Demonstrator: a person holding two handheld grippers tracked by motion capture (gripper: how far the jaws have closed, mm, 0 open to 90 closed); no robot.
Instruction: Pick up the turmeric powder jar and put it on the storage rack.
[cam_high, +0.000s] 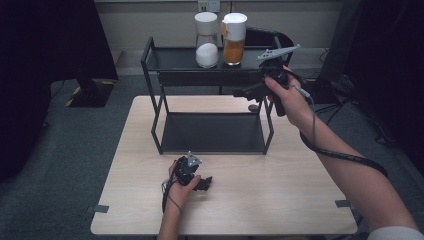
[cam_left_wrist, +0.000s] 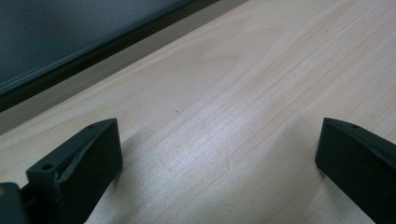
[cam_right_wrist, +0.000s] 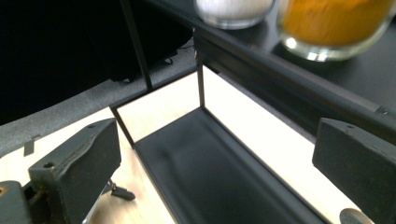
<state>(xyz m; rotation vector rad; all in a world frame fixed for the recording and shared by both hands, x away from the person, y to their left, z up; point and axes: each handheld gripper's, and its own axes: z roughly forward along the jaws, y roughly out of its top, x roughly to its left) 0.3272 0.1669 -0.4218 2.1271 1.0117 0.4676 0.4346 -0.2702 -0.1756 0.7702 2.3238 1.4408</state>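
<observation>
A black two-tier rack stands at the far middle of the wooden table. On its top shelf stand a jar of white powder and a jar of orange powder, both with white lids. My right gripper hovers at the rack's right end just below the top shelf. It is open and empty. Past the right gripper I see the lower shelf, the white jar and the orange jar. My left gripper rests on the table in front of the rack. The left gripper is open over bare wood.
A small round dark spot lies on the table by the rack's right leg. The lower shelf's edge runs past the left gripper. A dark stand sits on the grey floor at left. Tape marks sit at the table's near corners.
</observation>
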